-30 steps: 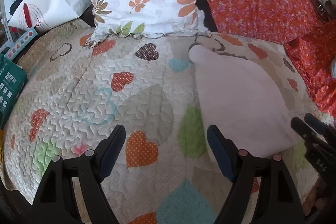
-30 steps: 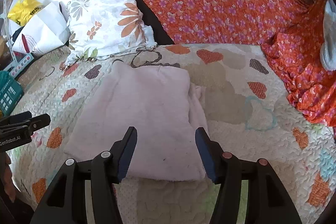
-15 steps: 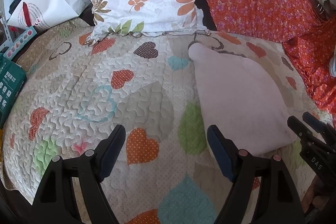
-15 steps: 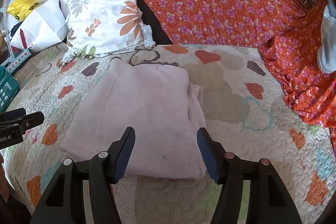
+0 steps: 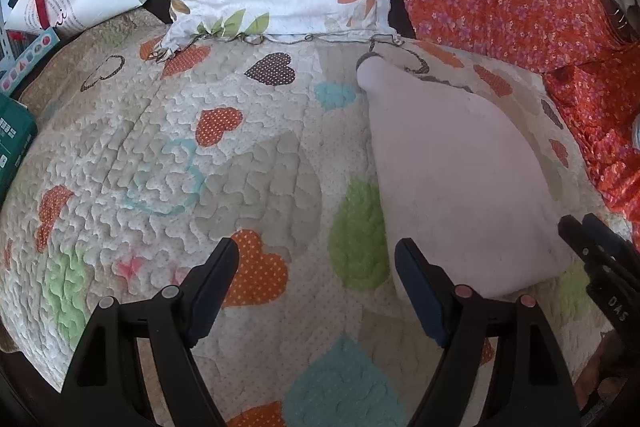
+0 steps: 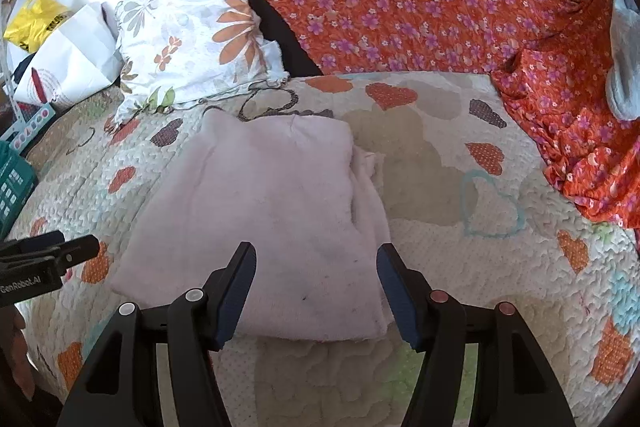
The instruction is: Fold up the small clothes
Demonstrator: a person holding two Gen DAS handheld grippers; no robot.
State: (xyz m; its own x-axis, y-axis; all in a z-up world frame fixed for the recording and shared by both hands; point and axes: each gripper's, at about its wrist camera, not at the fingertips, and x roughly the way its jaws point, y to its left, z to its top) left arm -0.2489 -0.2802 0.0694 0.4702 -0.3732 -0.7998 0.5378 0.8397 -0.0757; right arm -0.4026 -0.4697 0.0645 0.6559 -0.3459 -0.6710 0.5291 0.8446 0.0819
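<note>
Since a second ago: both grippers have drawn back a little from the cloth; the cloth itself lies as it did.
Left wrist view, gripper: left gripper hangs over the heart-patterned quilted bedspread, its blue-padded jaws wide apart and holding nothing.
Left wrist view, cloth: folded pale pink fleece garment lies flat on the bedspread, ahead and to the right of the jaws; its near left corner sits just beside the right-hand finger.
Left wrist view, other tool: right gripper pokes in at the right edge, near the cloth's near right corner.
Right wrist view, gripper: right gripper, jaws spread and empty, above the cloth's near edge.
Right wrist view, cloth: pink garment straight ahead, a looser layer showing along its right side.
Right wrist view, surroundings: white floral pillow and orange flowered cushion behind; left gripper off the cloth's left edge, apart from it.
</note>
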